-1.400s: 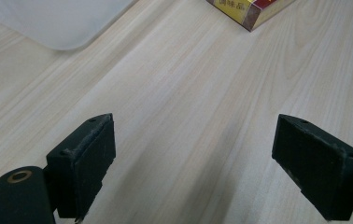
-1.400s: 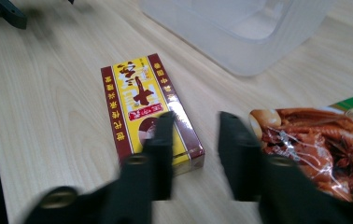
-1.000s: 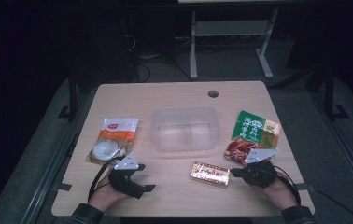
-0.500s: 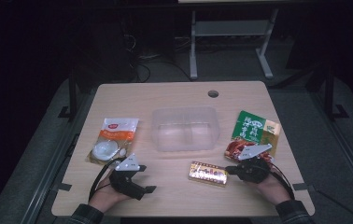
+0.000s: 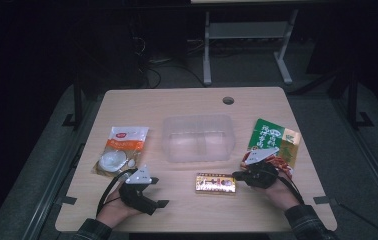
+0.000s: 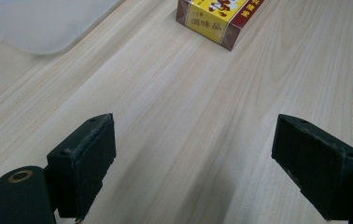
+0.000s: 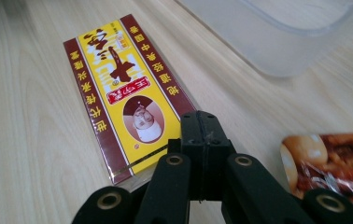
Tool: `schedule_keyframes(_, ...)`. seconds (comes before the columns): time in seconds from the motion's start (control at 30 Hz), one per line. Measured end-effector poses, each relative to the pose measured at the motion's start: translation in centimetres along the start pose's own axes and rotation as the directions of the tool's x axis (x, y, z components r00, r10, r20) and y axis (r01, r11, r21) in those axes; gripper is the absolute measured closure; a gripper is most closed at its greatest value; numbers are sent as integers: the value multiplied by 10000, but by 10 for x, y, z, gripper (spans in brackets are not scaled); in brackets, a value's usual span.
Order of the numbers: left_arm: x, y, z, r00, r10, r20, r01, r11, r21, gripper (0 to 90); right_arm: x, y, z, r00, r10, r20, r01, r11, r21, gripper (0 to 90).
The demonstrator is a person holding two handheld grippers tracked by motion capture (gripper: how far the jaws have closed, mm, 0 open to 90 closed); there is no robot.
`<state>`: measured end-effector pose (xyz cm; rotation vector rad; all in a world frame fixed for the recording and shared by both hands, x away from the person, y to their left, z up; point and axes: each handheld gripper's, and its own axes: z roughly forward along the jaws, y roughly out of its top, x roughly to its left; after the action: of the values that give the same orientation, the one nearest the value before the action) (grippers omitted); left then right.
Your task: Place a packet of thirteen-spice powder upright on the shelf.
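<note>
The desk (image 5: 187, 105) is lit from above amid dark surroundings; the high view is soft, close-ups sharp, shadows faint.

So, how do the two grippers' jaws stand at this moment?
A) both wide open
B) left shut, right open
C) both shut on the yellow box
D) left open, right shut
D: the left gripper has its jaws wide apart over bare table, while the right gripper has its jaws pressed together, empty, at the edge of the yellow box.
</note>
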<state>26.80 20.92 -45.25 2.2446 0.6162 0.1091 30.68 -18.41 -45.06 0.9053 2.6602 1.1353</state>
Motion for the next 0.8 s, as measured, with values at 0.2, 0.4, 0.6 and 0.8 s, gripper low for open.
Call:
schedule_keyframes(0.2, -2, 2, 1, 9999, 131, 65, -131, 9999, -107, 133, 0, 12, 11, 9999, -28, -149, 28, 10000, -22, 900)
schedule_keyframes(0.4, -3, 3, 3, 9997, 181, 134, -179, 9998, -104, 132, 0, 20, 20, 9997, -176, -188, 176, 9998, -40, 900)
schedule_keyframes(0.6, -2, 5, 8, 9994, 249, 250, -245, 9996, -138, 132, 1, 28, 31, 9985, -367, -409, 361, 9992, -144, 900)
schedule_keyframes(0.8, 1, 7, 11, 9992, 192, 349, -185, 9996, -194, 133, 7, 36, 38, 9970, -672, -371, 673, 9977, 15, 900)
